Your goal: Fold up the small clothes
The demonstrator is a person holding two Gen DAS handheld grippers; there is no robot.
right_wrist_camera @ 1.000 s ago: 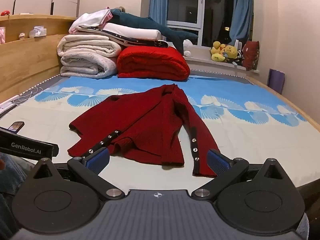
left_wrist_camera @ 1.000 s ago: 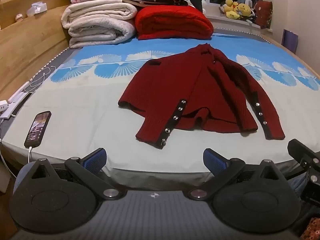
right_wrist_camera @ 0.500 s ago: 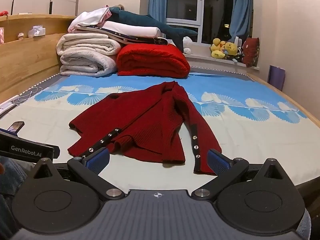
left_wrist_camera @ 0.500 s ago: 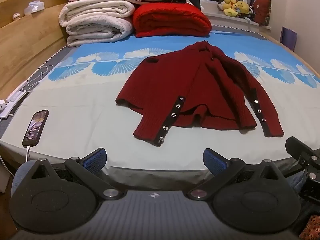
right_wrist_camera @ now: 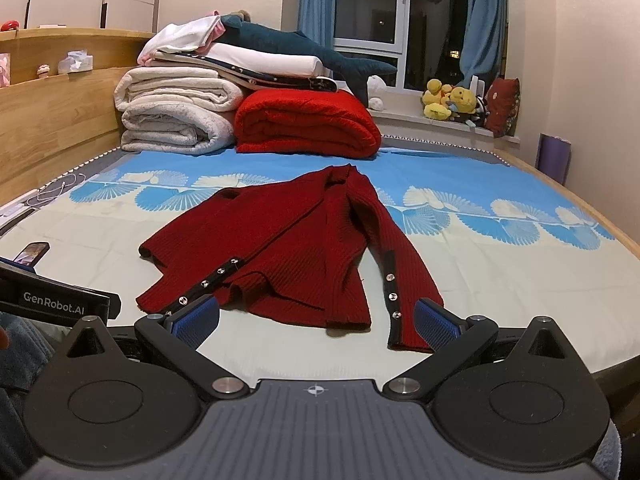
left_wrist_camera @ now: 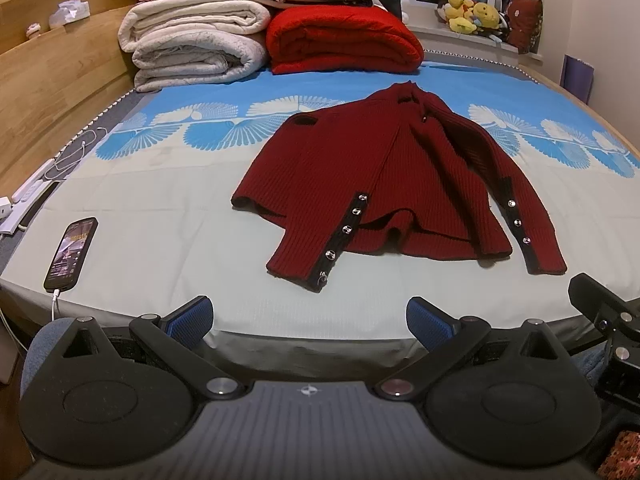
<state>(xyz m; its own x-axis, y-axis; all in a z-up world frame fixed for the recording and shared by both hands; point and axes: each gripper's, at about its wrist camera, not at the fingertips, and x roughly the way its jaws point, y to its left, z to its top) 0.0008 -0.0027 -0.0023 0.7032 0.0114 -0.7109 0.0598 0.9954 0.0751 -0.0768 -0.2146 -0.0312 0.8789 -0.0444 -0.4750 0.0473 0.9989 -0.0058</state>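
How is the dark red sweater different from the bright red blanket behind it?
The dark red sweater lies spread out and flat on the bed; the bright red blanket is folded into a thick bundle.
The sweater is a deep wine red; the blanket is a brighter red.
The sweater has rows of shiny snaps on dark strips; the blanket shows none.
Both are red, look soft, and rest on the same bed.

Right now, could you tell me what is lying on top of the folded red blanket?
A stack of folded white bedding partly overhangs the red blanket, and a dark teal plush shark lies across the pile. Whatever sits behind the blanket is hidden.
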